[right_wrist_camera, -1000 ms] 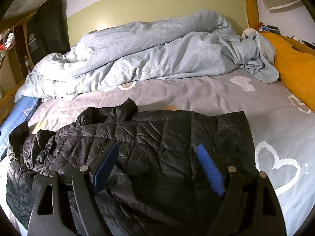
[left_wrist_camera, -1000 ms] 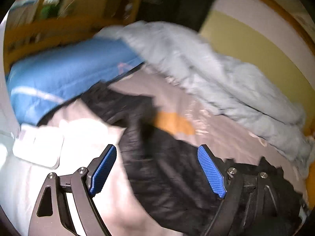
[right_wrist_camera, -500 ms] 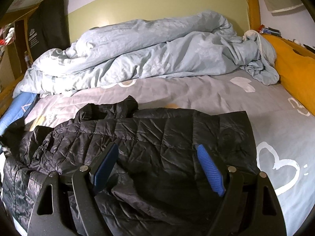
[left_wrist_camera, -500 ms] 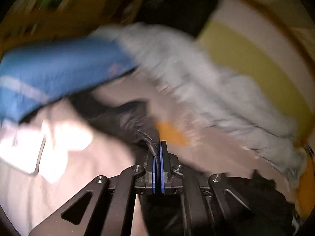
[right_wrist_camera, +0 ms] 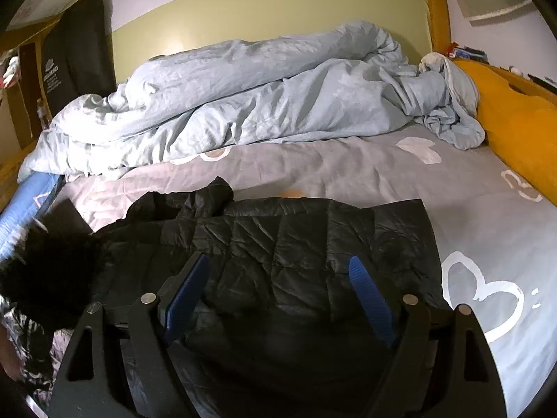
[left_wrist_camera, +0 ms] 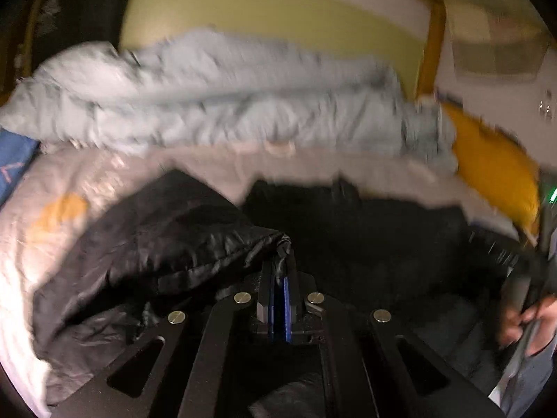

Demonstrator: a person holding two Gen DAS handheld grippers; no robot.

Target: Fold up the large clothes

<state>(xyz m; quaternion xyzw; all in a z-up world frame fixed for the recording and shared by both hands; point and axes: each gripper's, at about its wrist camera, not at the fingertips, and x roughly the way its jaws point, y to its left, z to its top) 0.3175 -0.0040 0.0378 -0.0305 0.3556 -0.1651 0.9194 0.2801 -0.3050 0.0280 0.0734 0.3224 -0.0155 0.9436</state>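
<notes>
Jaws: left clamped on black jacket [left_wrist_camera: 181,237], right apart; grey heart-print sheet [right_wrist_camera: 470,216], green headboard [right_wrist_camera: 278,17]

No text could be read with certainty. A pale round logo with a few lines of small print beneath it was seen on the black pad [right_wrist_camera: 71,59] leaning at the head of the bed, but the letters were too small to be made out. White heart outlines were printed on the grey sheet [right_wrist_camera: 348,177]; no words were carried by them.
</notes>
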